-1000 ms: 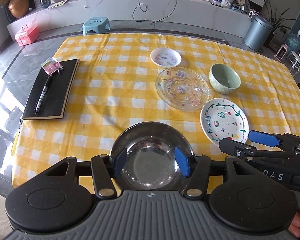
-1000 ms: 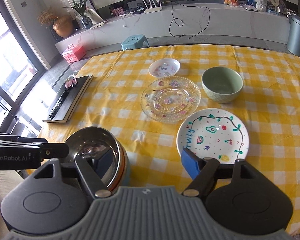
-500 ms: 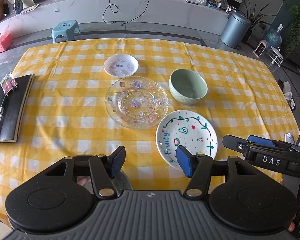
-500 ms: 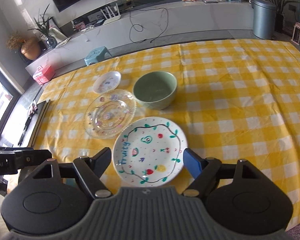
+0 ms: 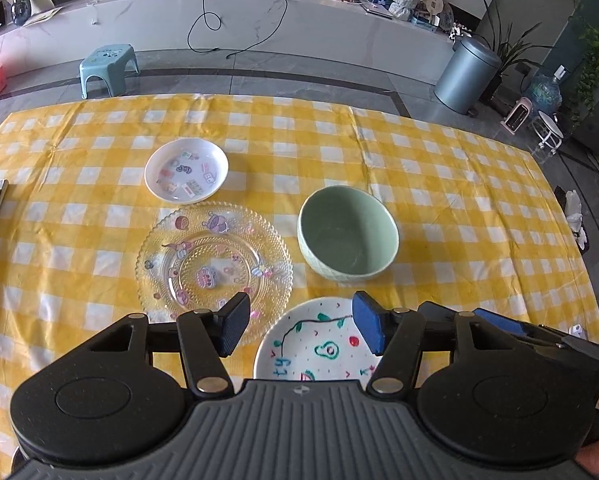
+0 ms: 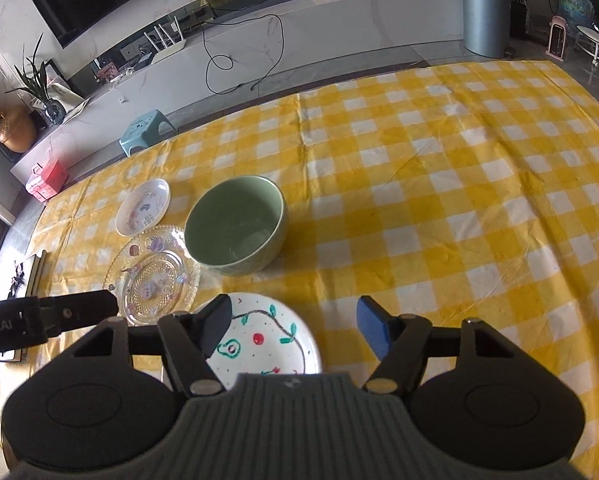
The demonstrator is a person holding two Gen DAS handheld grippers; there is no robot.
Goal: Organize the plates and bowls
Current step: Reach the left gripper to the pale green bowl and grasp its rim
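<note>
- So far, little sorting shows: four dishes lie separately on the counter point(image 5: 459, 184), which is covered with a yellow-and-white checked cloth, and none is stacked on another.
- At the far left is the small white saucer with sticker-like prints point(image 5: 186, 171); just in front of it lies the clear beaded glass plate with cartoon decals point(image 5: 203, 256), their rims nearly meeting.
- To the right of the glass plate stands the pale green ceramic bowl point(image 5: 348, 239), upright and empty, apart from its neighbours.
- Nearest the camera is the white plate painted with fruit and a green vine point(image 5: 315, 344), partly hidden under both tools.
- Over the near edge of that painted plate hangs the left gripper point(image 5: 299, 330), its jaws wide apart with nothing between the pads.
- Beside it, the right gripper point(image 6: 295, 330) also holds nothing; its jaws are closing but remain well apart, the painted plate's right rim below the gap and bare cloth beyond it.
- Judging from this layout, the task is at an early stage: plates still need nesting by size and the bowl needs a place of its own.
- Likely the painted plate is the next thing to be picked up, since both tools point down at it.
</note>
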